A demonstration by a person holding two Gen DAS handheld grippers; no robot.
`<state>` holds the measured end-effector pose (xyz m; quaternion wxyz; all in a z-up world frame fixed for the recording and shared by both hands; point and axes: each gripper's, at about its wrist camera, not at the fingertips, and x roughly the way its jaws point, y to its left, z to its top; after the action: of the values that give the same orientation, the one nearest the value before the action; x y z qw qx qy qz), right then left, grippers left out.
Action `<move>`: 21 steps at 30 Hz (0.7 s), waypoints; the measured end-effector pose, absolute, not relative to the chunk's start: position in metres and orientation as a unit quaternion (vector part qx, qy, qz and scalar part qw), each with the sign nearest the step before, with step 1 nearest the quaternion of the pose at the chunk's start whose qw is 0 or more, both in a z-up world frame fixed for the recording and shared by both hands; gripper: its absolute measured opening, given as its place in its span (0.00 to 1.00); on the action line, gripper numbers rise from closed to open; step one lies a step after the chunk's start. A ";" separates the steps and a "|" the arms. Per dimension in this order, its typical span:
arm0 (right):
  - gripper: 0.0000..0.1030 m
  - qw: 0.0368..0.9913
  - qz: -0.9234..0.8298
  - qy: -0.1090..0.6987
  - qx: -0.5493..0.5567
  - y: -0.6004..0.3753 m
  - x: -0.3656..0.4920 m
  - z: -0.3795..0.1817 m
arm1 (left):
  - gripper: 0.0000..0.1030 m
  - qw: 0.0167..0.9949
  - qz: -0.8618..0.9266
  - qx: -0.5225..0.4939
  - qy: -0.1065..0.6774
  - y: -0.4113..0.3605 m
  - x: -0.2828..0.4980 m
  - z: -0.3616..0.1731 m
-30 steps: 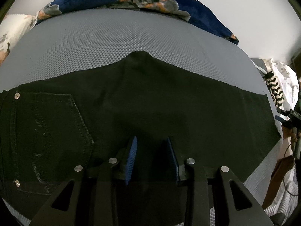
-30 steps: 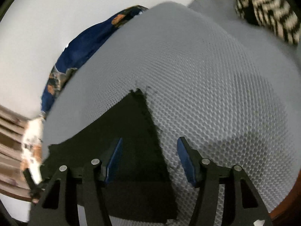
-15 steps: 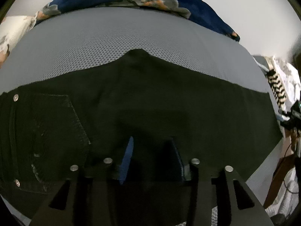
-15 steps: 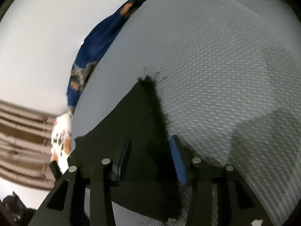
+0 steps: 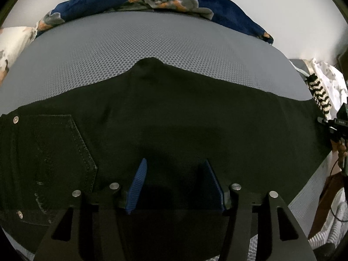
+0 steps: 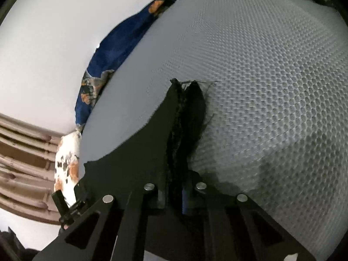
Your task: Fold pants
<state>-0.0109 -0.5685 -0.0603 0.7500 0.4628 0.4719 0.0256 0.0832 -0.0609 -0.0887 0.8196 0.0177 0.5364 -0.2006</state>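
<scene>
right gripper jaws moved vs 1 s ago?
Yes. The right gripper has shut on the black pants hem; against the grey mesh mattress, the hem now bunches upward between them.

Waistband end of the black pants beyond the left edge.

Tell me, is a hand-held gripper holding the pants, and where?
Yes. The right hand-held gripper is shut on the pants at the frayed leg hem. The left hand-held gripper is open over the pants, holding nothing.
</scene>
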 end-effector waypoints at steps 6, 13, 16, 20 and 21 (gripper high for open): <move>0.08 0.756 0.036 0.442 0.481 -0.525 0.001 -0.033 | 0.55 0.812 -0.205 -0.002 0.546 -0.055 0.088 -0.084; 0.08 0.764 0.075 0.444 0.462 -0.465 0.036 -0.002 | 0.55 0.823 -0.209 -0.029 0.527 -0.033 0.082 -0.069; 0.08 0.763 0.086 0.457 0.448 -0.438 0.055 0.003 | 0.55 0.829 -0.208 -0.038 0.518 -0.020 0.076 -0.063; 0.07 0.760 0.107 0.485 0.418 -0.386 0.088 0.000 | 0.55 0.837 -0.204 -0.051 0.506 -0.004 0.069 -0.054; 0.07 0.760 0.111 0.489 0.412 -0.380 0.092 -0.001 | 0.55 0.839 -0.204 -0.053 0.502 0.000 0.067 -0.052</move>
<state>0.0917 -0.3796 -0.0009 0.7604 0.4122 0.4894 0.1111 0.0671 0.0000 -0.0517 0.8387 -0.0525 0.5023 -0.2039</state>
